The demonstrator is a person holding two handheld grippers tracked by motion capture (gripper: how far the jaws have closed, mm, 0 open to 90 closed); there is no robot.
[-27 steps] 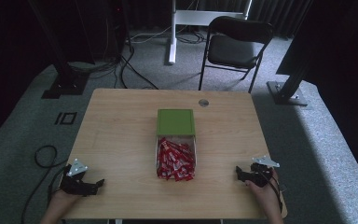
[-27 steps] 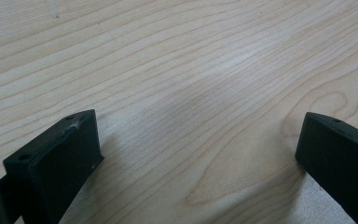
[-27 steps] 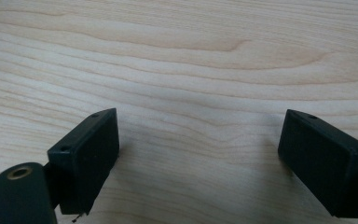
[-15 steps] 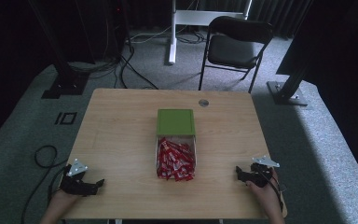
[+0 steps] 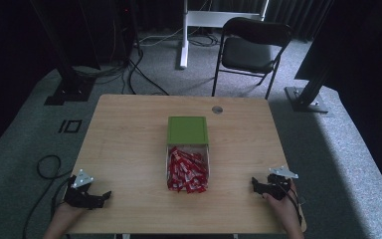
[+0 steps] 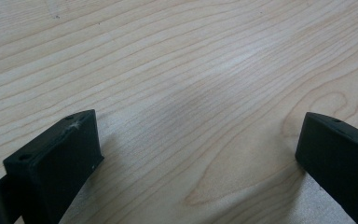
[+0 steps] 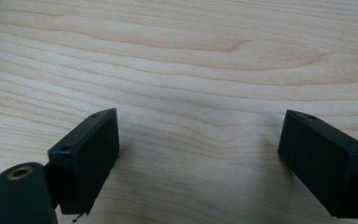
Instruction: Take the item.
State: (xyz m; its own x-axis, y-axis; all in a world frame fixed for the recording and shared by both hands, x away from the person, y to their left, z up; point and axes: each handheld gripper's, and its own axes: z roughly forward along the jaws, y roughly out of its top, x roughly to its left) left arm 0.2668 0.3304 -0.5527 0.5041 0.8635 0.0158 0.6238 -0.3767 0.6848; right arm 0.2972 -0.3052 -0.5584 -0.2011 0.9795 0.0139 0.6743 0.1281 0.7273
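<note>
Red packets (image 5: 186, 171) fill the clear tray (image 5: 168, 164) beside a green lid (image 5: 187, 130); both claws gape empty.

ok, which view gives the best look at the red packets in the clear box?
The high view. It shows the red packets piled in the clear box at the table's middle, just below the green lid. The left and right gripper views look across bare wood between open claws, so they add nothing about the packets.
</note>
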